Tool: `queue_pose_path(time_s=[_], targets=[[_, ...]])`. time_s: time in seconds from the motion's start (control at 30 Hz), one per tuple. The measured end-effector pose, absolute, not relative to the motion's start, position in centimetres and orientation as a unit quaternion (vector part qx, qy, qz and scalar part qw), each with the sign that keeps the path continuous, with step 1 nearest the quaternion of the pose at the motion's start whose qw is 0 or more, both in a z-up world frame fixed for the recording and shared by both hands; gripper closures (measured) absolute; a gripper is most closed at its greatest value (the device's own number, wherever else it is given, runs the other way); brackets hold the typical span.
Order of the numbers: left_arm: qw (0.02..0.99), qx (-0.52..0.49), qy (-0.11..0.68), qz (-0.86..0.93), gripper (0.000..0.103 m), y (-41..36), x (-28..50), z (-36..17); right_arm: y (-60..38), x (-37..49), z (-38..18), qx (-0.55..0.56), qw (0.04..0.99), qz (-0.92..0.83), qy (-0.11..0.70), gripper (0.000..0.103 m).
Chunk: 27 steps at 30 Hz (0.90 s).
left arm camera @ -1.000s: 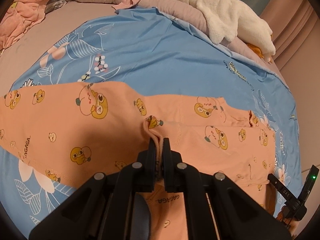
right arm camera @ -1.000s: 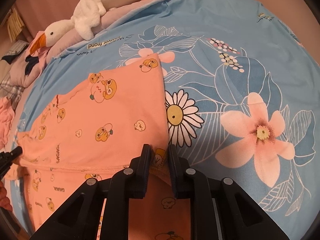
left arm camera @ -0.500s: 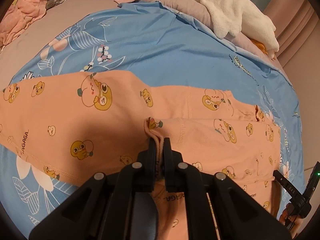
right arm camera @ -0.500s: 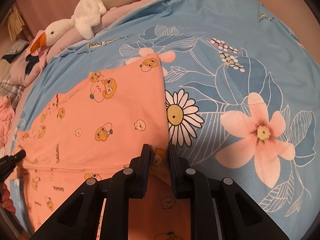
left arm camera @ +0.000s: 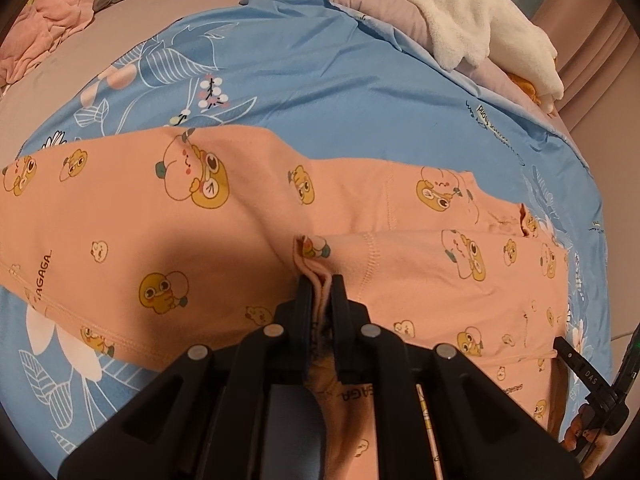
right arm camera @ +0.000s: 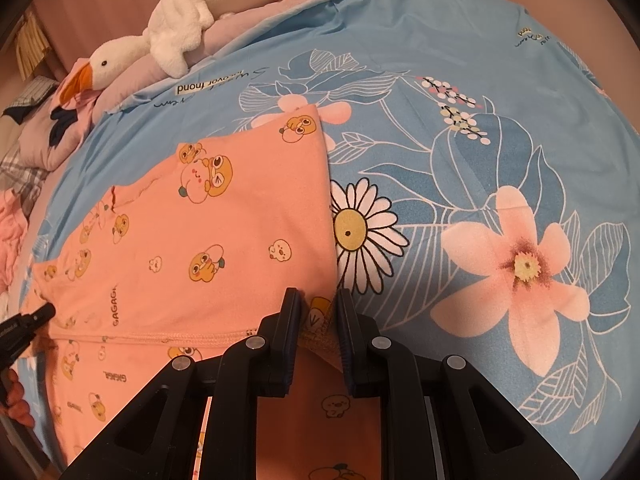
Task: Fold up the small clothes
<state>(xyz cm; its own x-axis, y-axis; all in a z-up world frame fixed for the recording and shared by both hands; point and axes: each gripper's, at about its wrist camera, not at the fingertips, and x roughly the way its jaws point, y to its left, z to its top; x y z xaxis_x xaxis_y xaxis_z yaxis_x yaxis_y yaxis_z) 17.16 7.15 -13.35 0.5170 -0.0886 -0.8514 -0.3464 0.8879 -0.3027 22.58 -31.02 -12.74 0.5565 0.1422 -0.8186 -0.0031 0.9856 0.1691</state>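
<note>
Peach pyjama garment (left arm camera: 224, 216), printed with little cartoon figures, lies spread across the blue floral sheet (left arm camera: 320, 80) on the bed, with a near layer already brought over onto it so that a stitched hem runs across the cloth in the right wrist view. A plush goose (right arm camera: 176, 36) rests on the pillows at the far edge, well apart from the work.

The left gripper (left arm camera: 321, 280) has a bunched fold of the peach cloth between its fingertips. A second ago the two black fingers were squeezed tight on that fold; now a sliver of room shows beside the cloth and the jaws are opening, though the fold still stands pinched up between them. The view has also crept slightly closer to the fabric, which suggests that the fold has been carried to its resting place and is being let go.

The right gripper (right arm camera: 319, 312) has not altered: it holds narrow on the garment's corner at the edge by the white daisy (right arm camera: 360, 236), the cloth with its yellow print gripped between the pads just as before.

Judging from this, one fold is finishing. The left side is being released first while the right keeps the corner pinned, which should stop the layer from sliding. The risk is that the bunched ridge at the left stays puckered once freed and needs smoothing before the next fold.
</note>
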Motion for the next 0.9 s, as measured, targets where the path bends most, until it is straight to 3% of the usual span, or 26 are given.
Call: queue_pose_path(time_s=[0.9], targets=[[0.845,-0.224,0.480,0.074,0.090,7.10,17.04,-13.91,-30.90,22.64,-12.79,0.069,0.880,0.037,0.468,0.085]])
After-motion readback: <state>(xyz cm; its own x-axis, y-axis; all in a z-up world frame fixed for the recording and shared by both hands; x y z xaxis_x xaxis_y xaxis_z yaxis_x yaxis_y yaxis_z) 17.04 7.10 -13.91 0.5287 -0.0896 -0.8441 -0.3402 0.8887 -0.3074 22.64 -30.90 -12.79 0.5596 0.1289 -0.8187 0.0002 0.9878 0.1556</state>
